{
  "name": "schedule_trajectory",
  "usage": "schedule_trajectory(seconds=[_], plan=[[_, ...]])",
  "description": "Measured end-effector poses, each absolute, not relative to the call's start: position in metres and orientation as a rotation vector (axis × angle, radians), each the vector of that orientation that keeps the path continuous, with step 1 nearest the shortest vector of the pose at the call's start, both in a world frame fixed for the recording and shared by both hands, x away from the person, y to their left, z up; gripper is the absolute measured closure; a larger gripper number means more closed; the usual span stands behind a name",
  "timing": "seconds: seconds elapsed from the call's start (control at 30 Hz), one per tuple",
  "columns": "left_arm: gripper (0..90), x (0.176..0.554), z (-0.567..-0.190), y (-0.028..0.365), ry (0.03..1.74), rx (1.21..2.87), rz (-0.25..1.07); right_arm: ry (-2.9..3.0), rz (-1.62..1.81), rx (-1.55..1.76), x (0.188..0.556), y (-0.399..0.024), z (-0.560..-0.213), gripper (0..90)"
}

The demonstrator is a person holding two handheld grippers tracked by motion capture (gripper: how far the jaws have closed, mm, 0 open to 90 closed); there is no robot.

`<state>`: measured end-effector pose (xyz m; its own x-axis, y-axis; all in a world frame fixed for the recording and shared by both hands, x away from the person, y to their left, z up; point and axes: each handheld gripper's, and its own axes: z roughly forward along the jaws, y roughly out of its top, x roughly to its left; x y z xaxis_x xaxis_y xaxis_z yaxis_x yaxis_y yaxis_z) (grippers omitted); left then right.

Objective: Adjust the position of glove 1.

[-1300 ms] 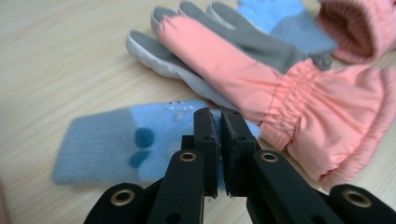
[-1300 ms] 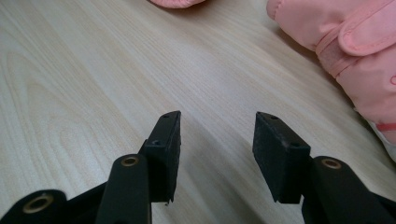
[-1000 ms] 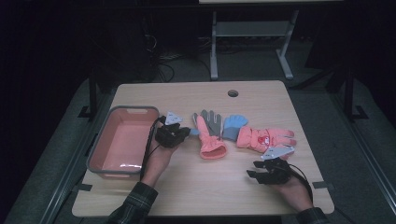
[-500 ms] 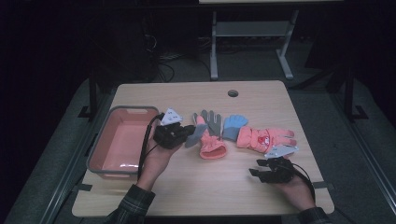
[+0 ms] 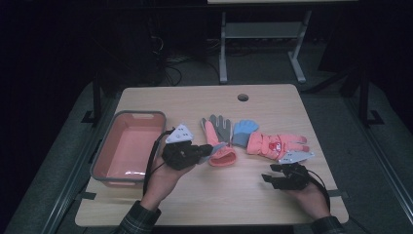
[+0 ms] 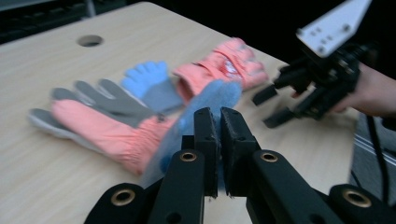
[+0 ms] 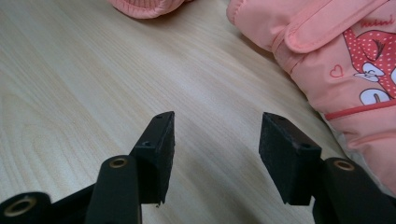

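we've got the left tongs [image 5: 210, 150] clamped tight on a blue fleecy glove [image 6: 205, 100], its cloth pinched between the two black jaws and lifted just off the desk [image 5: 195, 100], a bit in from the middle of the near edge. in the high view that glove [image 5: 217, 146] pokes out of the jaws right over the cuff of the salmon and grey glove [image 5: 220, 139], which lies flat near the desk's centre, fingers pointing to the far edge. just beside it, toward the right edge, there's a light blue glove [image 5: 243, 131], and next to that the pink padded mitten [image 5: 275, 144], lying crosswise.

our right tongs [image 5: 272, 175] sit low by the near right corner, just short of the mitten. the jaws have just been opening and stand about halfway apart with nothing between them except bare wood grain [image 7: 215, 154].

writing-wise, the right gripper view gives us the mitten [image 7: 327, 51] up close: a red polka dot patch with a white bow, a small heart outline, and a bit of cursive script near the strap that's cut off and too blurry for us to read. no brand tags we can make out.

the salmon tub [image 5: 104, 146] sits along the left edge, well apart from the gloves.
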<state>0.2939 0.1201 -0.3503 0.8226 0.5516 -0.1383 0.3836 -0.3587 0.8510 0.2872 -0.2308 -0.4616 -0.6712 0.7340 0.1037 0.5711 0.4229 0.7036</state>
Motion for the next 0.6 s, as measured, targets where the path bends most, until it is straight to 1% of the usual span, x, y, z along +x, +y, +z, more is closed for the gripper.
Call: schedule_trajectory(seconds=[0.3, 0.6], plan=[[85.5, 0.28, -0.38, 0.09, 0.63, 2.084, 0.092, 2.442, 1.089, 1.148, 0.287, -0.234, -0.46, 45.1], [85.3, 0.287, -0.412, 0.056, 0.601, 2.144, -0.012, 2.436, 1.09, 1.141, 0.287, -0.234, -0.459, 45.1]])
